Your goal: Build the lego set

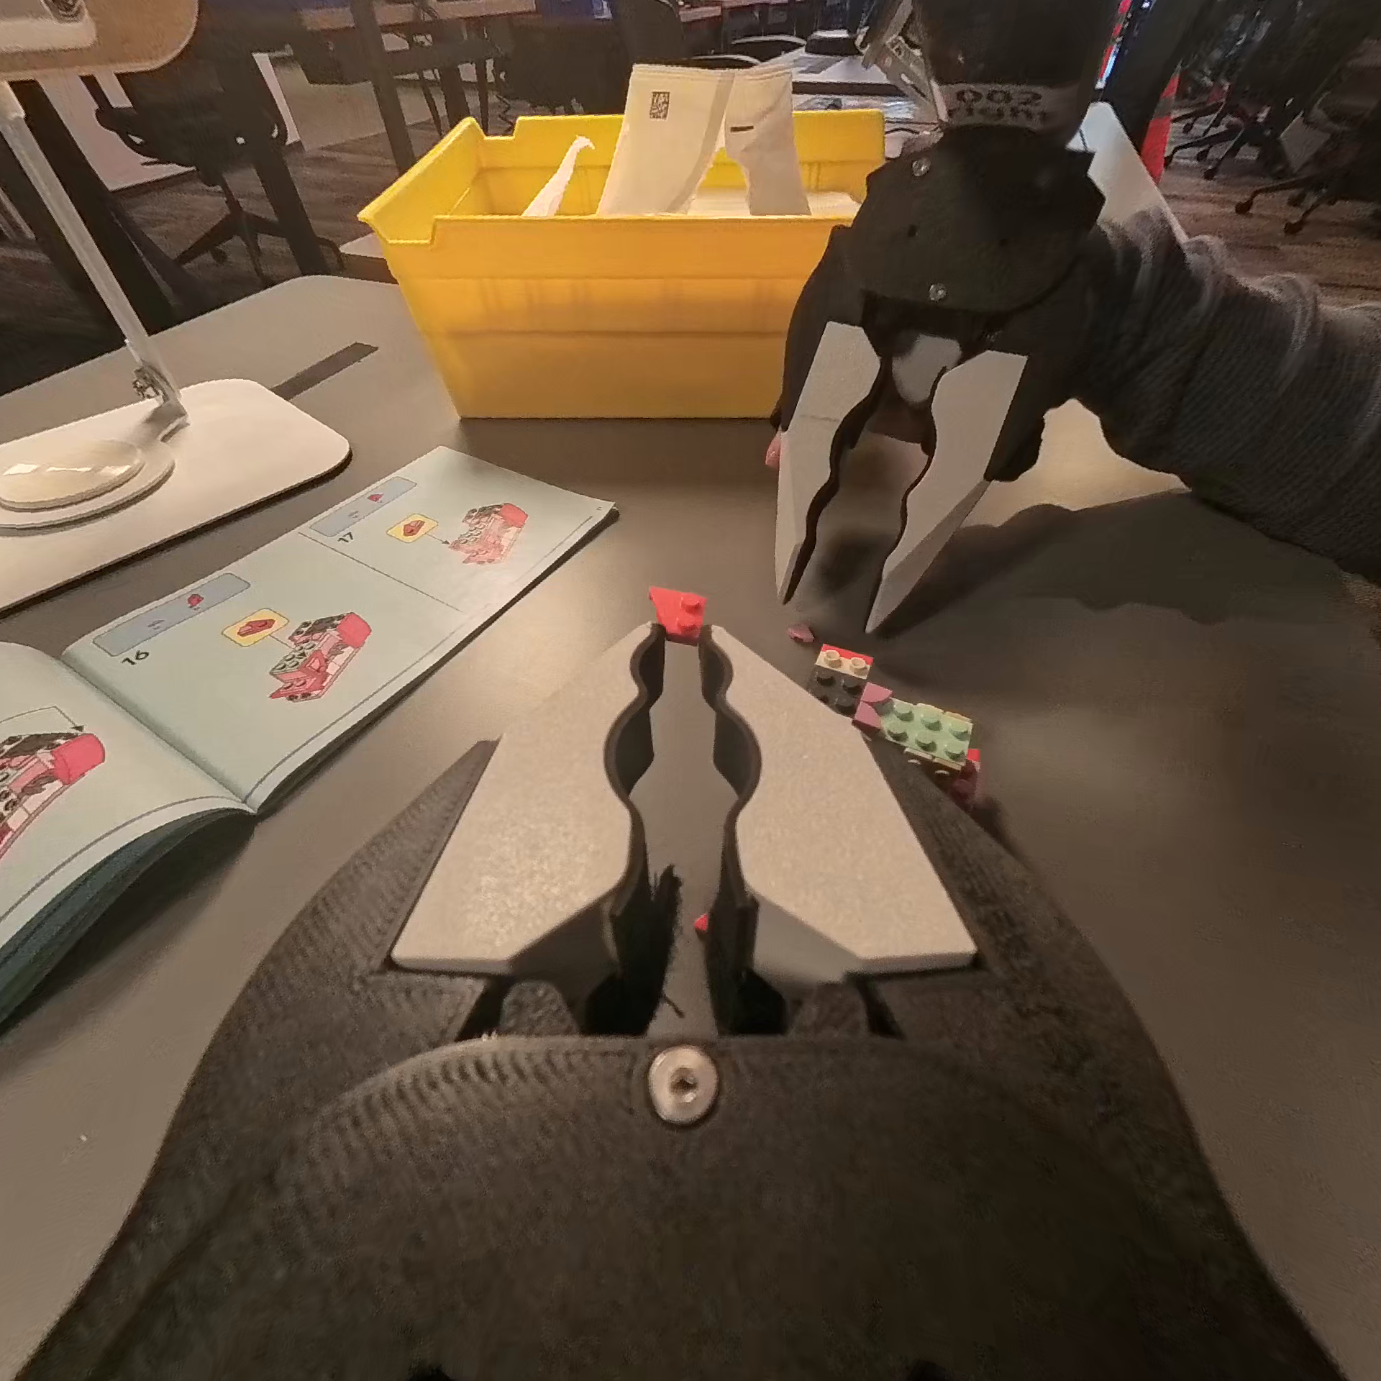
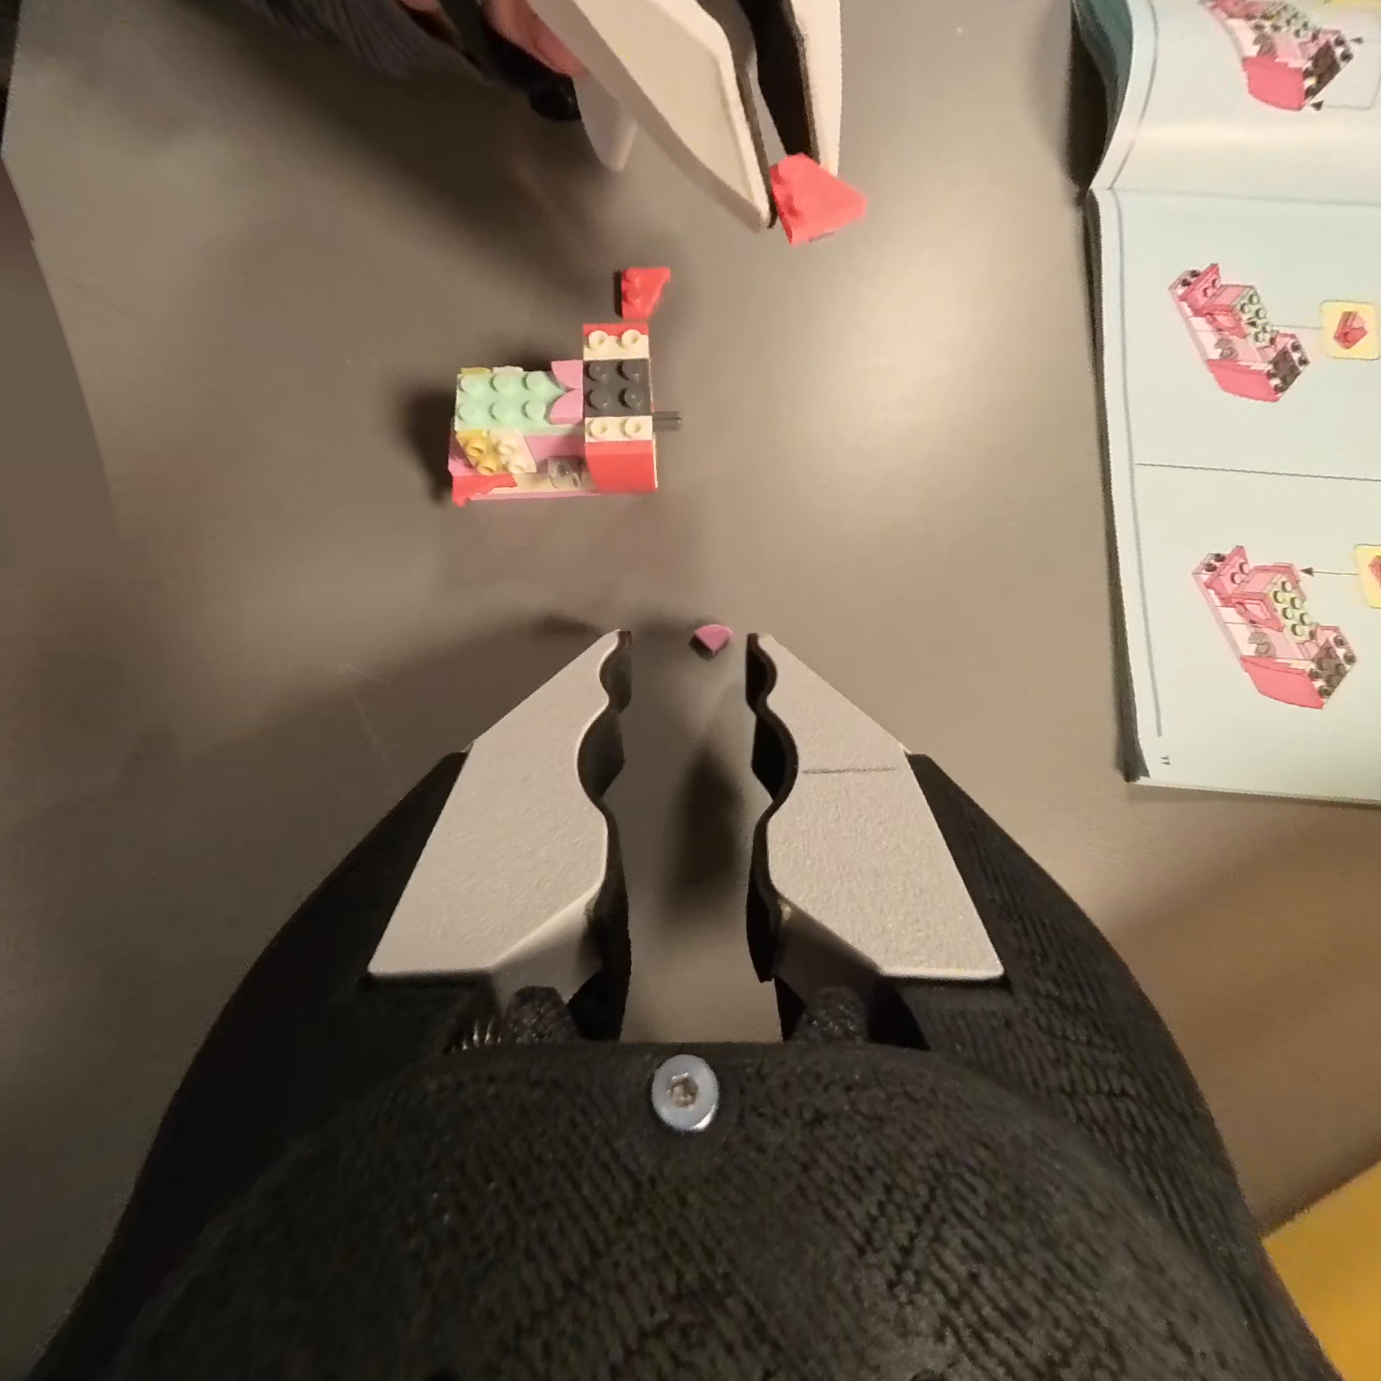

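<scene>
My left gripper [image 1: 681, 635] is shut on a small red wedge brick [image 1: 678, 614], held at the fingertips above the dark table [image 1: 1121, 747]; it also shows in the right wrist view [image 2: 814, 196]. My right gripper [image 2: 687, 649] is open, with its tips low over the table. A small pink quarter-round piece [image 2: 711, 640] lies on the table between its tips, nearer the right finger [image 2: 762, 657], with gaps on both sides. This piece also shows in the left wrist view [image 1: 801, 634]. A part-built brick model [image 2: 553, 418] in pink, red, green and black stands beyond it.
Another small red brick [image 2: 641, 290] lies just past the model. An open instruction booklet [image 1: 224, 657] lies to the left, with a yellow bin [image 1: 620, 314] of white bags and a lamp base [image 1: 149, 463] behind it. A person's sleeve [image 1: 1233, 418] reaches in from the right. One gripper's finger ends stand about 9 centimetres off the other's.
</scene>
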Available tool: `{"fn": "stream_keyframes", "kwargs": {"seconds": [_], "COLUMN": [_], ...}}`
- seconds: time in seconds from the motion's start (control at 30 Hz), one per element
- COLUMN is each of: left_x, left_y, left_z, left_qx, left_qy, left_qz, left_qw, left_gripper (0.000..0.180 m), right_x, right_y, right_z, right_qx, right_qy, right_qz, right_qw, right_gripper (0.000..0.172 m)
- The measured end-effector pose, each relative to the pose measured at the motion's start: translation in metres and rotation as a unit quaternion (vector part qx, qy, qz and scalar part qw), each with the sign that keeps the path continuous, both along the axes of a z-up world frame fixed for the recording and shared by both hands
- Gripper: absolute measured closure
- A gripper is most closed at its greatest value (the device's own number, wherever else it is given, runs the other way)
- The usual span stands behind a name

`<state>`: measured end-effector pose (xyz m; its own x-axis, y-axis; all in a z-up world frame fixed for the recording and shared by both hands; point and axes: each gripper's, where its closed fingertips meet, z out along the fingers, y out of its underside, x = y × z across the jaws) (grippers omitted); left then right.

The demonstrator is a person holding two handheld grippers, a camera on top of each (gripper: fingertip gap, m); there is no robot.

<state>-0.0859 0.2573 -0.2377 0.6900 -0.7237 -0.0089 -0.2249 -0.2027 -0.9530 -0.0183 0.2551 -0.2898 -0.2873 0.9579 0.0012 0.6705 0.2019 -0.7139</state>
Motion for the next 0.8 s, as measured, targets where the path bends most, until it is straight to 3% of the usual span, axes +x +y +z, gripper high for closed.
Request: {"fn": "stream_keyframes", "kwargs": {"seconds": [0.3, 0.53, 0.8], "left_x": [0.0, 0.001, 0.002], "left_y": [0.0, -0.001, -0.001], "left_z": [0.0, -0.001, -0.001], "left_qx": [-0.001, -0.002, -0.002], "left_qy": [0.001, 0.002, 0.004], "left_qz": [-0.002, -0.005, -0.006], "left_qw": [1.0, 1.0, 1.0], "left_gripper": [0.172, 0.172, 0.172], "right_x": [0.004, -0.007, -0.007], "right_y": [-0.015, 0.001, -0.001], "right_z": [-0.002, 0.001, -0.007], "right_qx": [-0.047, 0.033, 0.019], "right_qy": [-0.02, 0.028, 0.013], "right_qz": [0.025, 0.015, 0.021], "right_qw": [0.998, 0.999, 1.0], "right_gripper": [0.153, 0.15, 0.15]}}
